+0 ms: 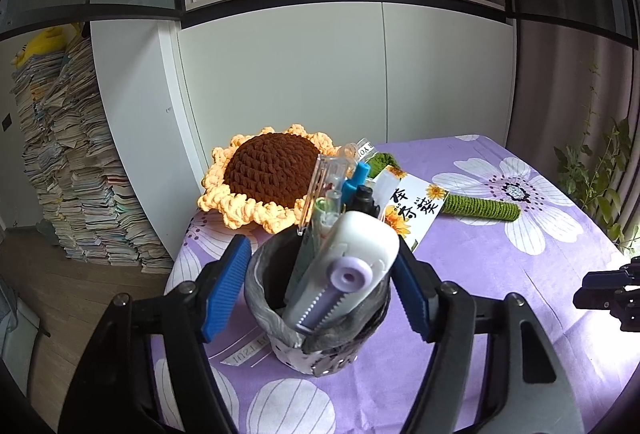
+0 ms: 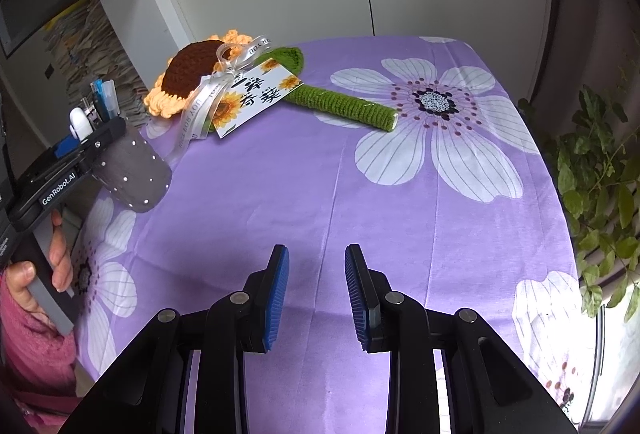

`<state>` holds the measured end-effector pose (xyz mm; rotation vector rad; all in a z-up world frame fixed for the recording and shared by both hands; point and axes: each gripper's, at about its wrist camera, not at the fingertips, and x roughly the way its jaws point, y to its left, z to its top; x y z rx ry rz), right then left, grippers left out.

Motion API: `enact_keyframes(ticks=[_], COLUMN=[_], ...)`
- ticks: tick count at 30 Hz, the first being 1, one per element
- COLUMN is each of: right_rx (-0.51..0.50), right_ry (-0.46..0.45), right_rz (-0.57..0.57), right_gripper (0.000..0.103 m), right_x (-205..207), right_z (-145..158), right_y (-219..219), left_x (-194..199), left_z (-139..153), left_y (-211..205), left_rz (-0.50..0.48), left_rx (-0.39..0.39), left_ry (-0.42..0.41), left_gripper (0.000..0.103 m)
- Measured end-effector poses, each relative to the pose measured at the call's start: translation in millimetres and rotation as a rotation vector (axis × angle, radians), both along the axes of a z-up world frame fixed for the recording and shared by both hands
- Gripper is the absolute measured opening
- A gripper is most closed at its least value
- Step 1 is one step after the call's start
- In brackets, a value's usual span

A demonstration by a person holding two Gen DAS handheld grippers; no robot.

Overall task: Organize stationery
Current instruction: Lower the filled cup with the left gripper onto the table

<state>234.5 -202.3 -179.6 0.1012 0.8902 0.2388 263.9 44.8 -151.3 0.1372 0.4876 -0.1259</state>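
Grey pen holder (image 1: 320, 318), dotted white on its outer wall, loaded with a white correction-tape dispenser (image 1: 344, 270), blue-capped pens (image 1: 354, 180), a clear ruler (image 1: 320, 190) and other pens too crowded to tell apart. In the right wrist view the holder tilts, its base apparently lifted off the purple floral tablecloth (image 2: 400, 202) near the table's left edge.

Left gripper (image 1: 320, 294): blue pads either side of the holder's rim; the right pad looks pressed to the wall, while contact at the left pad cannot be confirmed. Judged to be grasping the holder, since it seems to hang tilted from the gripper.

Right gripper (image 2: 316, 294): jaws parted, nothing between them, above bare cloth at the near side of the table, well apart from the holder.

Surroundings: crocheted sunflower (image 2: 192, 74) with a green stem (image 2: 344, 106), a ribbon (image 2: 208, 90) and a printed card (image 2: 256, 96), lying just beyond the holder at the far left of the table. A potted plant (image 2: 600, 170) stands past the right edge.

Risks, as judged: the soft wall may deform under the pads and slip; the tall, top-heavy contents may spill if the tilt grows; set down too near the left edge, the holder could topple off; a swing toward the far side could snag the ribbon or sunflower.
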Motion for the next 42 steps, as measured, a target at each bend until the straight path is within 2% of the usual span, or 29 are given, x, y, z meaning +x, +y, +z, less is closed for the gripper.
enact_keyframes(ticks=[3, 5, 9, 11, 12, 13, 16, 22, 25, 26, 28, 32, 39, 42], right_rx=[0.002, 0.003, 0.005, 0.007, 0.009, 0.011, 0.014, 0.017, 0.003, -0.002, -0.005, 0.003, 0.018, 0.016], right_ry=[0.0, -0.001, 0.0, 0.001, 0.002, 0.002, 0.003, 0.006, 0.005, 0.004, 0.002, 0.007, 0.01, 0.008], right_rz=[0.0, 0.0, -0.005, -0.011, -0.014, -0.017, -0.017, 0.002, 0.013, 0.013, 0.008, -0.008, -0.01, -0.01], right_gripper=[0.029, 0.029, 0.029, 0.029, 0.029, 0.029, 0.029, 0.029, 0.029, 0.029, 0.029, 0.029, 0.029, 0.029], right_x=[-0.6, -0.9, -2.1, -2.2, -2.1, -2.0, -1.5, -0.1, -1.1, -1.2, -1.5, -0.3, 0.2, 0.0], right_z=[0.0, -0.1, -0.6, -0.8, -1.0, -1.0, -1.3, -2.0, -1.5, -0.9, -0.3, -0.7, -1.2, -0.6], right_y=[-0.7, -1.7, -4.8, -7.1, -8.1, -8.7, -8.8, -2.4, 2.0, 2.4, 1.6, -3.1, -5.2, -5.3], left_x=[-2.8, -4.8, -5.6, -6.3, -7.5, -9.4, -12.8, 2.4, 8.2, 10.8, 17.8, 18.5, 15.0, 9.1], left_z=[4.0, 4.9, 7.3, 8.1, 8.6, 8.9, 7.3, -8.4, -10.1, -10.1, -11.8, -12.6, -7.3, -2.5], left_y=[-10.6, -16.8, -12.3, -6.0, -2.6, -0.1, 3.9, -2.2, -4.7, -4.8, -5.2, -6.1, -5.0, -14.2], left_rz=[-0.029, -0.033, -0.017, -0.01, -0.002, 0.006, 0.012, -0.01, 0.002, 0.003, -0.006, -0.004, -0.024, -0.041], left_rx=[0.02, 0.055, 0.051, 0.029, 0.018, 0.011, 0.014, 0.024, 0.025, 0.022, 0.018, 0.027, -0.014, 0.013], left_ry=[-0.023, -0.048, -0.049, -0.042, -0.043, -0.052, -0.062, 0.007, -0.002, -0.001, 0.033, 0.036, 0.052, 0.025], left_gripper=[0.064, 0.056, 0.059, 0.071, 0.084, 0.091, 0.103, 0.102, 0.1, 0.098, 0.076, 0.073, 0.072, 0.072])
